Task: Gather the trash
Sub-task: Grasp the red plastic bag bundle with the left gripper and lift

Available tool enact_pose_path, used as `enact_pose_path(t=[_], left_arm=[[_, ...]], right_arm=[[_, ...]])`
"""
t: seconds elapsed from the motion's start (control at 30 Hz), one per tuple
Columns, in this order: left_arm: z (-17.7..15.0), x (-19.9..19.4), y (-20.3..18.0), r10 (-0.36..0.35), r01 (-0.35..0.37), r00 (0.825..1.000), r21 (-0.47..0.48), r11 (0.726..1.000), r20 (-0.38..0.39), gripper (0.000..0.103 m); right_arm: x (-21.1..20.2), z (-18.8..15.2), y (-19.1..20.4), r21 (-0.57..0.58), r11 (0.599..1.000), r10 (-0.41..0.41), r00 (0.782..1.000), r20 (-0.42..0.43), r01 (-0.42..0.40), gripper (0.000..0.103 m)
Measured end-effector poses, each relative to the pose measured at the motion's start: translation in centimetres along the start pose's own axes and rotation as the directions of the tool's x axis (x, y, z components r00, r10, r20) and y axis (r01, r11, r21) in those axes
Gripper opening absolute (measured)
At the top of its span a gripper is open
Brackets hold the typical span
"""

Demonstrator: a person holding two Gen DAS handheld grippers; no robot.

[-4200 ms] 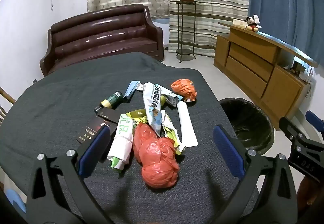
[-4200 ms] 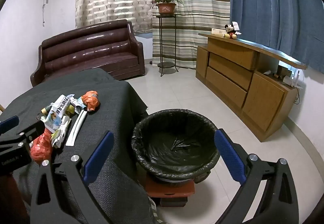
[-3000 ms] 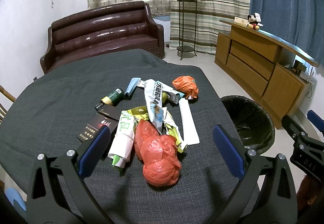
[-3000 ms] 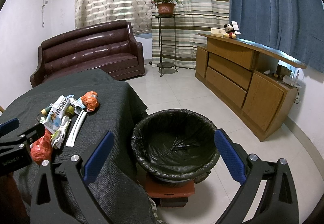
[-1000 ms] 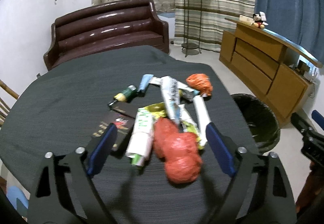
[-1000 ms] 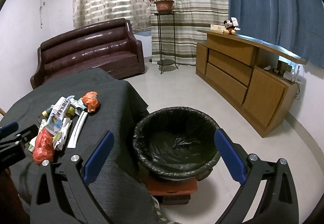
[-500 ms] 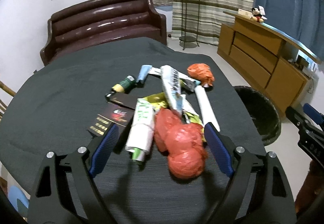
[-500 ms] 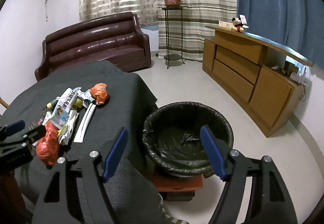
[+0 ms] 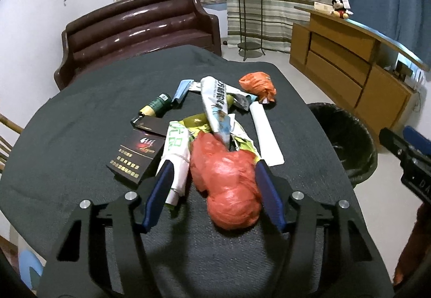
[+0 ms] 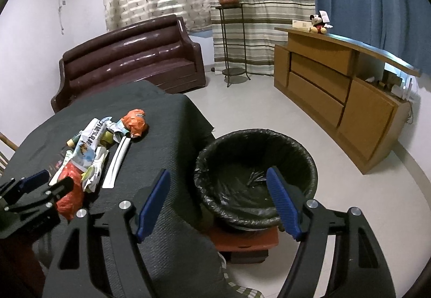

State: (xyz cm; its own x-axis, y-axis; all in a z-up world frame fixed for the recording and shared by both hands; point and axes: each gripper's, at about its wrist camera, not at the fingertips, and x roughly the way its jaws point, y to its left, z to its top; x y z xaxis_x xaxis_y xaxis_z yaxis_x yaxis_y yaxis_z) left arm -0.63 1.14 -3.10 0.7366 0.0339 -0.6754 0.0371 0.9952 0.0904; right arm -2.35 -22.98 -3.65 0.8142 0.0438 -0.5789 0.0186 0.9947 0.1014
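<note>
As my left claw (image 9: 212,185) narrows around the red bag (image 9: 229,185) on the table (image 9: 80,115), not yet clamped | right claw (image 10: 218,201) hangs apart, empty, narrower than before, over the bin (image 10: 256,163) | pickup looks imminent.

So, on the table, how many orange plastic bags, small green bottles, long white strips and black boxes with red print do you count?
Orange plastic bags: 2
Small green bottles: 1
Long white strips: 1
Black boxes with red print: 1
Total: 5
</note>
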Motion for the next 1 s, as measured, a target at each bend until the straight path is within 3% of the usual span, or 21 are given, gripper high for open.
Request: enact_pose_path(t=[0.3,0.6,1.0], left_arm=[[-0.4,0.8,-0.3,-0.063,0.063,0.997,0.013,0.998,-0.042,0.035],[0.4,-1.0,0.5,-0.088,0.088,0.996,-0.004,0.996,0.014,0.033],[1.6,-2.0,5.2,-0.043,0.046,0.998,-0.06,0.997,0.049,0.033]], right_arm=[[-0.1,0.2,-0.2,0.009,1.0,-0.002,1.0,-0.002,0.002,0.072],[0.0,0.3,-0.2,0.001,1.0,-0.005,1.0,-0.002,0.005,0.072],[0.4,0.7,2.0,-0.038,0.999,0.001,1.0,-0.007,-0.001,0.072]])
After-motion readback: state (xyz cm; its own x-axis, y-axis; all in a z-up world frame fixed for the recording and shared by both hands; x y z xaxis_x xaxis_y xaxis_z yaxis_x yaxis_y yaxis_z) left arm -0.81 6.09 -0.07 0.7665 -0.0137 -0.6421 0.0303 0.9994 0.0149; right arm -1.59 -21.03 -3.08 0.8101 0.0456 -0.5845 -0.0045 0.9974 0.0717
